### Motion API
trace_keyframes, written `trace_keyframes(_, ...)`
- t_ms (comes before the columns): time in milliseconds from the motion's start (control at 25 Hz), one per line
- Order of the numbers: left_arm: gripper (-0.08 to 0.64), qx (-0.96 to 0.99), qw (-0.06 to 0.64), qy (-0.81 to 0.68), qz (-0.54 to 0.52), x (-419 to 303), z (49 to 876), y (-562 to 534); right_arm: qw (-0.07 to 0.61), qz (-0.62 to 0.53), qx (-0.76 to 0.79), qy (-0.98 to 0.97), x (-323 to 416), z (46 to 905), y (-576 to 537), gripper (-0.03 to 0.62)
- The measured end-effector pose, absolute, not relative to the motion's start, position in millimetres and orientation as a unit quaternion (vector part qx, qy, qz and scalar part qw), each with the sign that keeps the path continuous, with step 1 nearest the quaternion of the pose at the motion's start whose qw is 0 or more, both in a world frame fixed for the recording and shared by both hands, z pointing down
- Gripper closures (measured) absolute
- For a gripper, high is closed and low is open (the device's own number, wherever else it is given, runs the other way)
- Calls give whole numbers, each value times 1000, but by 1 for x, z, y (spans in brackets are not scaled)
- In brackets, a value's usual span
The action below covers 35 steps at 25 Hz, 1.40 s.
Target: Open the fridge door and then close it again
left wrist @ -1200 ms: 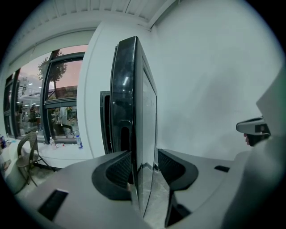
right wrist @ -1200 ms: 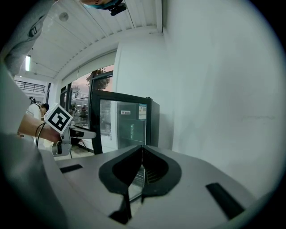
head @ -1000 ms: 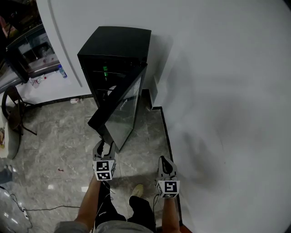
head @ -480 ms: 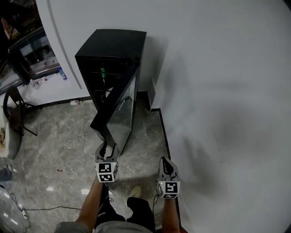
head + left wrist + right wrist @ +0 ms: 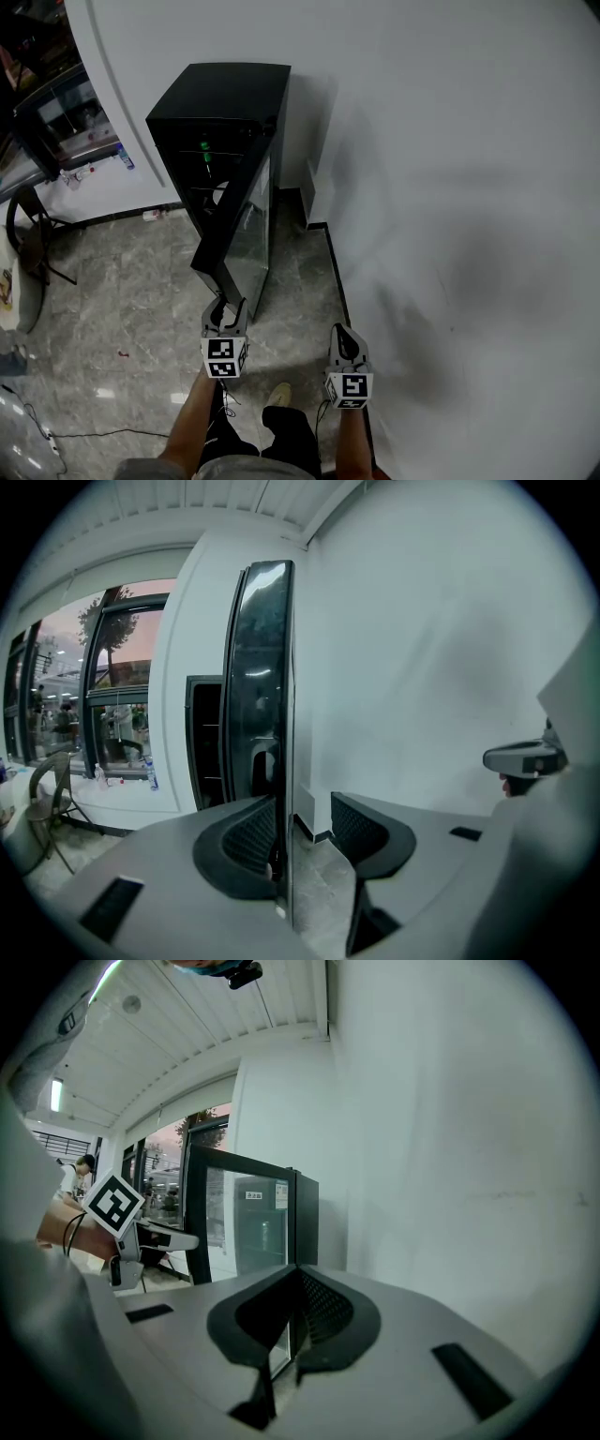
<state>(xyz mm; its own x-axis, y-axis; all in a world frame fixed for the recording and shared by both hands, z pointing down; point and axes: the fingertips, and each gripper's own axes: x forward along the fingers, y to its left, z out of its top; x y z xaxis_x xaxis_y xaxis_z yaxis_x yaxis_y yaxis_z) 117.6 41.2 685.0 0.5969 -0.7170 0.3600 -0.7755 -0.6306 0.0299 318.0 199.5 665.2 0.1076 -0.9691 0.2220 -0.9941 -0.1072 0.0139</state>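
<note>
A tall black fridge (image 5: 220, 94) stands against the white wall. Its glass door (image 5: 246, 230) hangs partly open, swung out toward me. My left gripper (image 5: 225, 305) is at the door's free edge. In the left gripper view that edge (image 5: 281, 714) runs upright between the open jaws of the left gripper (image 5: 305, 832), close to the left pad (image 5: 248, 832) and apart from the right one. My right gripper (image 5: 343, 333) hangs beside the wall, away from the door. Its jaws meet in the right gripper view (image 5: 298, 1274), with nothing held.
A white wall (image 5: 450, 187) runs close along the right. A dark chair (image 5: 28, 234) stands at the left, a cable (image 5: 56, 436) lies on the marble floor, and a bottle (image 5: 125, 153) sits by the window ledge. My shoe (image 5: 281, 392) is below the grippers.
The door has swung further toward the fridge body, and my left gripper has gone with its edge. The right gripper has drifted forward a little along the wall.
</note>
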Motion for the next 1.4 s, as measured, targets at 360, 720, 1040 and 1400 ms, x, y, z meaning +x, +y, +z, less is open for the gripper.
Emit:
trace_keyframes(360, 388, 889, 88, -420, 158, 121, 687, 43, 80, 80, 743, -659, 325, 670, 204, 568)
trace_keyframes(720, 388, 886, 104, -423, 156, 120, 691, 46, 78, 81, 740, -663, 325, 670, 207, 568)
trace_keyframes(1040, 388, 892, 94, -414, 157, 116, 674, 74, 66, 83, 739, -665, 333, 657, 212, 568)
trace_keyframes(1400, 390, 911, 80, -388, 117, 123, 605, 101, 57, 76, 728, -679, 324, 618, 212, 568)
